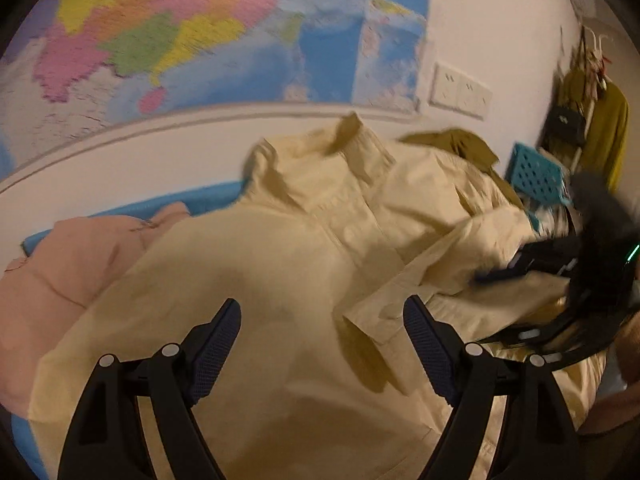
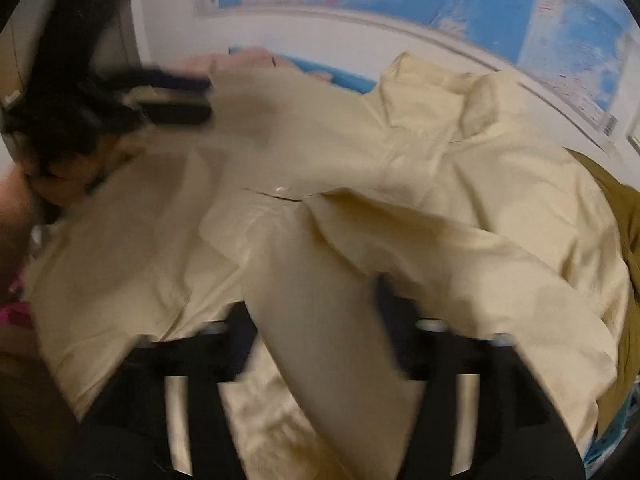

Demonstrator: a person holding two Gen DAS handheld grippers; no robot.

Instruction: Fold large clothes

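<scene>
A large cream jacket (image 1: 280,264) lies spread over the bed, collar toward the wall. My left gripper (image 1: 324,320) hovers open over its smooth body panel with nothing between its fingers. One cream sleeve (image 1: 404,292) is folded across the front. In the right wrist view that sleeve (image 2: 320,280) runs between the wide-apart jaws of my right gripper (image 2: 312,308), which is blurred; the jaws stand open around it. The right gripper (image 1: 496,274) shows as a dark blur at the right of the left wrist view. The left gripper (image 2: 200,96) appears at the upper left of the right wrist view.
A pink garment (image 1: 72,264) lies on the blue sheet (image 1: 192,200) left of the jacket. An olive garment (image 1: 452,140) and a teal crate (image 1: 536,176) sit beyond it at the right. A wall map (image 1: 200,32) hangs behind; clothes hang on a rack (image 1: 608,128).
</scene>
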